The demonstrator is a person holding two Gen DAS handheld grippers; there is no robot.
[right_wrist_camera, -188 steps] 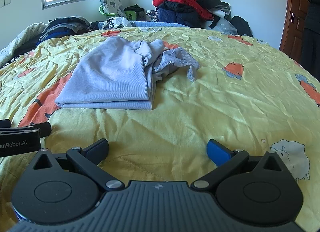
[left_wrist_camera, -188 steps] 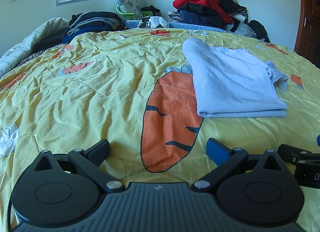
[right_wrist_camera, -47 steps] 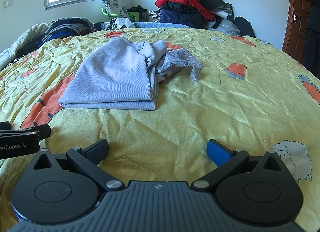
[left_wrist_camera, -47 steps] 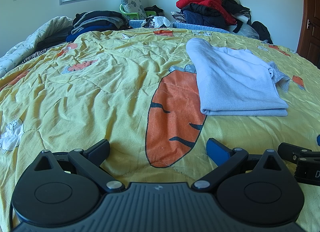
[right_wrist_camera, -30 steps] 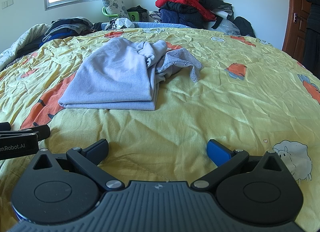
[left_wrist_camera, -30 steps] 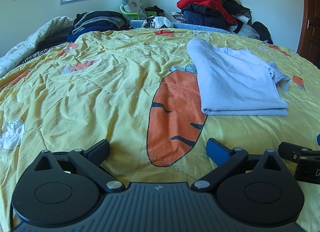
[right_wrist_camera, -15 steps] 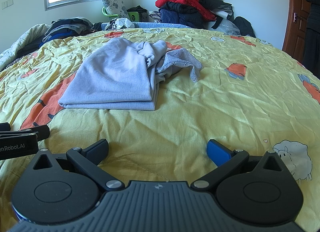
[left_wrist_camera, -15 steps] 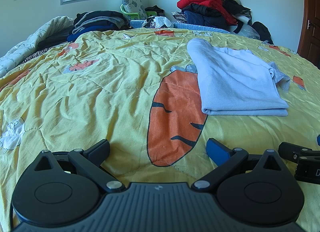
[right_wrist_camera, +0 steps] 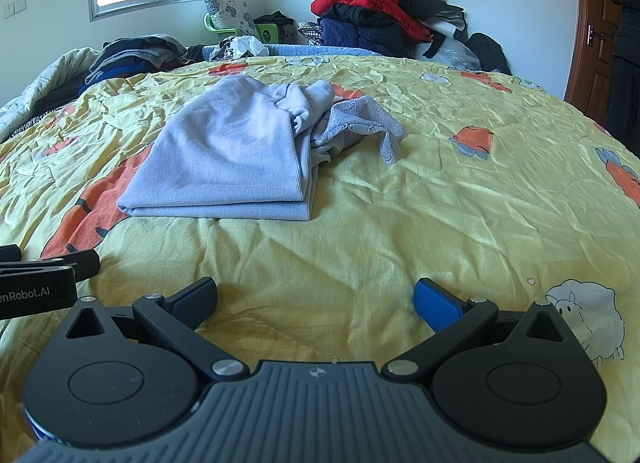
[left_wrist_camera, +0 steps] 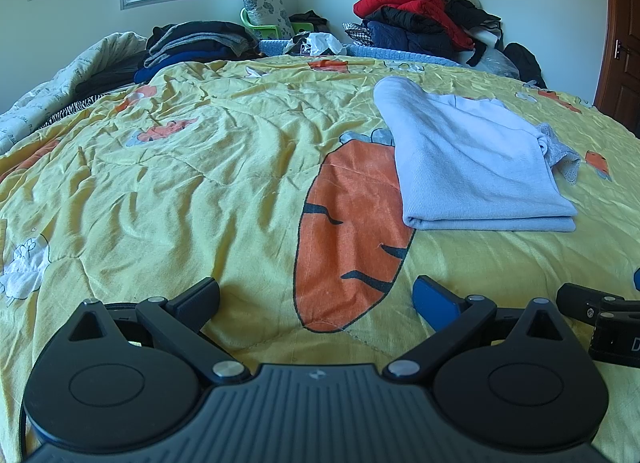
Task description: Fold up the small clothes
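A light blue garment lies folded on the yellow carrot-print bedspread, its lace-trimmed end bunched at the far right. In the right wrist view the garment lies ahead and left, with the lace trim loose beside it. My left gripper is open and empty, low over the bedspread, well short of the garment. My right gripper is open and empty, also short of it. Each gripper's side shows in the other's view.
A pile of red, navy and black coats stands at the far wall. Dark folded clothes and a quilt lie at the far left. A wooden door is at the right.
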